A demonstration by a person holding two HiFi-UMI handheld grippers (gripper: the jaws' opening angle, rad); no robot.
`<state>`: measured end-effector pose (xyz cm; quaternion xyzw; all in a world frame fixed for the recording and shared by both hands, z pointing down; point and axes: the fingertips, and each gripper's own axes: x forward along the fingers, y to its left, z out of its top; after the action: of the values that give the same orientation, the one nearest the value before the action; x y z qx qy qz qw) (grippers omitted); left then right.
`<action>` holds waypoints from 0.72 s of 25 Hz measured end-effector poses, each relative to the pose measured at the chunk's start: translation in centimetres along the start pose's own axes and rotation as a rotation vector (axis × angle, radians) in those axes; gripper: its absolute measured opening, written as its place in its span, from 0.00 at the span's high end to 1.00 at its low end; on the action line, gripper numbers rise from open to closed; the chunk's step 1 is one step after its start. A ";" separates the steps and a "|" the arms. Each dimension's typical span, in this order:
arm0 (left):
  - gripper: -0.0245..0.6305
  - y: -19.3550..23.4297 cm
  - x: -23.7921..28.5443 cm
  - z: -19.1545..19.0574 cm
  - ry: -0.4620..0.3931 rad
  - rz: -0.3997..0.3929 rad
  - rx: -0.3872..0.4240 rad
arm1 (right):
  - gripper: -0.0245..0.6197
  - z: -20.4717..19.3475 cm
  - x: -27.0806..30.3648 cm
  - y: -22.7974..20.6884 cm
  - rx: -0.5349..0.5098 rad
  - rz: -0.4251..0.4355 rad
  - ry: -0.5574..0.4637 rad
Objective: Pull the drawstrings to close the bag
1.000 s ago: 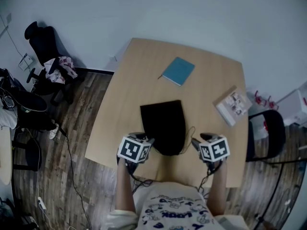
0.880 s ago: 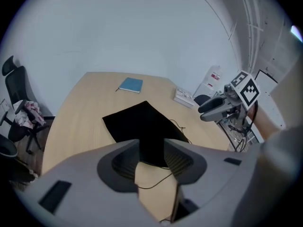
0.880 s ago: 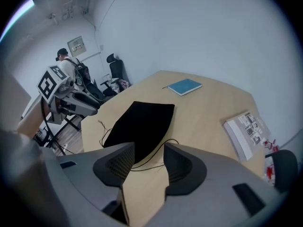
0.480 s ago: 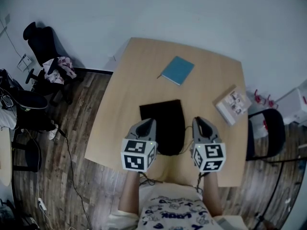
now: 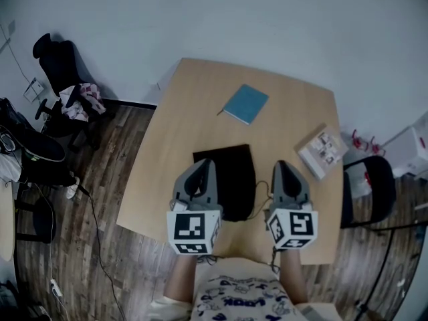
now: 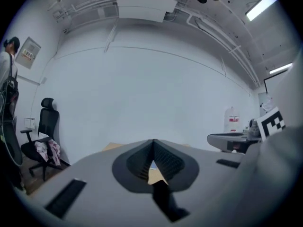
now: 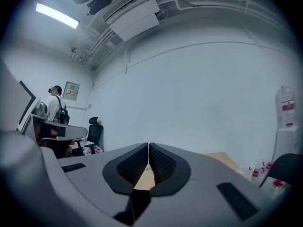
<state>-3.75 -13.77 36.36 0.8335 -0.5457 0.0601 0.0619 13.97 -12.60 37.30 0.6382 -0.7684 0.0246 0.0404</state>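
Only the head view shows the black bag (image 5: 224, 179). It lies flat on the wooden table (image 5: 200, 92), close to the edge where the person stands. It shows between the left gripper (image 5: 204, 169) and the right gripper (image 5: 281, 168) (their marker cubes face the camera). That view also shows a blue book (image 5: 245, 103) farther back on the table and a booklet (image 5: 322, 151) near the right edge.

The two gripper views look out over the table at a white wall. They show things the head view does not: a long ceiling light (image 7: 57, 15) and a person with a backpack (image 7: 56, 105) standing far off.

In the left gripper view the jaws are squeezed together at the tips. In the right gripper view the jaws have just been closing, and they meet too. Lower down, a small slice of table peeps through each pair. I see no string or cloth pinched between them.
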 end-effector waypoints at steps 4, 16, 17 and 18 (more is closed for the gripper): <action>0.96 0.4 -0.6 0.9 -0.054 0.054 0.026 | 0.95 0.2 -0.3 -0.3 -0.001 -0.017 -0.006; 0.96 0.6 -0.4 0.3 -0.035 0.058 0.009 | 0.96 0.7 -0.4 -0.9 -0.016 -0.040 -0.027; 0.96 0.6 -0.3 0.3 -0.036 0.060 0.007 | 0.96 0.7 -0.3 -0.9 -0.014 -0.042 -0.027; 0.96 0.7 -0.3 0.4 -0.036 0.062 0.008 | 0.96 0.7 -0.3 -0.9 -0.012 -0.043 -0.027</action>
<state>-4.52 -13.83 35.98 0.8175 -0.5719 0.0491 0.0469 14.90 -12.55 36.54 0.6547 -0.7550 0.0105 0.0345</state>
